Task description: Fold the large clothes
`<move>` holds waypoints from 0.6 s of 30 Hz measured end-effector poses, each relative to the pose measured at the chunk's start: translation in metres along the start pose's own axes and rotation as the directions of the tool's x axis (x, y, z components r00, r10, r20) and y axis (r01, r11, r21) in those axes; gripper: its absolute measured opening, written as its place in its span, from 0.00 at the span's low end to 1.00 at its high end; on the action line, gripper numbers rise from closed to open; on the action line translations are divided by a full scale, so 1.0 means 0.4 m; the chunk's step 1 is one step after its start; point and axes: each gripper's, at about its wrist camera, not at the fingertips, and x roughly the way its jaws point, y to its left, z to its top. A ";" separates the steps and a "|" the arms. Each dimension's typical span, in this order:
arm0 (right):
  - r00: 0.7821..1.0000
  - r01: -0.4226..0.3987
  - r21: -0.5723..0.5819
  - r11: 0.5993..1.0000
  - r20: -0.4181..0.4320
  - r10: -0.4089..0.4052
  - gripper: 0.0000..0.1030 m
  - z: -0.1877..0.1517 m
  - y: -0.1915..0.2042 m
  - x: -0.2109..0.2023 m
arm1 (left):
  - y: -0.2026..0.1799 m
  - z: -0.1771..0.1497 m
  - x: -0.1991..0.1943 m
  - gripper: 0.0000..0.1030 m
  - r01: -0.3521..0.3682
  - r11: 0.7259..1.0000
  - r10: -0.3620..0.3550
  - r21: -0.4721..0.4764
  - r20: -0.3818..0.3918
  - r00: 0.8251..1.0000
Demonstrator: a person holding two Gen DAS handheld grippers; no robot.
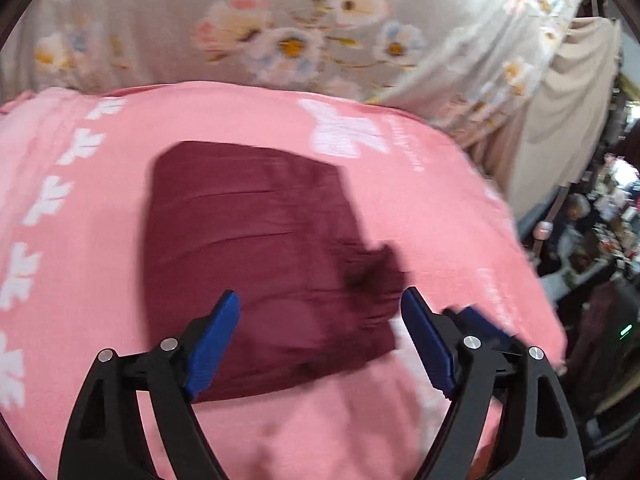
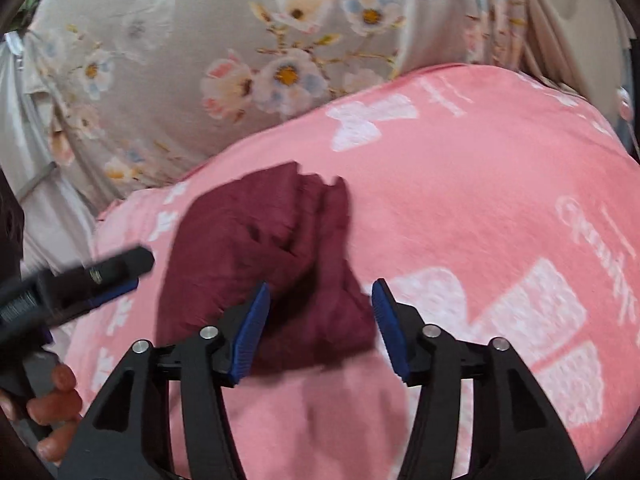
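- Folded maroon cloth garment [image 1: 260, 248] lies on the pink white-printed blanket [image 1: 420, 208].
- Left gripper [image 1: 320, 316]: spread wide, empty, garment at 12 o'clock.
- Right gripper [image 2: 320, 304]: likewise released, garment at 11 o'clock.

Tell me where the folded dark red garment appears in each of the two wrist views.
Left wrist view: the folded dark red garment lies in the centre, on the pink blanket.
Right wrist view: the garment lies left of centre, just beyond the blue fingers.
Shared landmark: the white butterfly print beyond the garment.
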 end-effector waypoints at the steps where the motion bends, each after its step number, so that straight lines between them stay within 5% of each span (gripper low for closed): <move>1: 1.000 -0.012 -0.003 1.000 -0.006 0.012 0.56 0.008 0.015 0.013 | 0.031 -0.013 0.006 0.78 -0.055 0.998 0.055 -0.006 -0.017 0.998; 9: 0.996 -0.006 -0.041 0.999 -0.085 0.003 0.57 0.034 0.073 0.158 | 0.136 -0.144 0.076 0.77 -0.204 0.979 0.203 0.012 -0.155 0.967; 12: 0.994 -0.020 -0.002 1.000 -0.106 0.020 0.13 0.018 0.038 0.167 | 0.159 -0.170 0.101 0.72 -0.266 0.964 0.266 0.024 -0.168 0.949; 14: 0.995 -0.019 0.013 1.000 -0.096 0.020 0.08 0.010 0.013 0.154 | 0.174 -0.167 0.122 0.67 -0.299 0.954 0.297 0.015 -0.170 0.940; 18: 0.994 0.058 -0.001 0.998 -0.088 -0.058 0.06 -0.031 -0.017 0.131 | 0.174 -0.162 0.130 0.61 -0.261 0.965 0.258 0.009 -0.178 0.950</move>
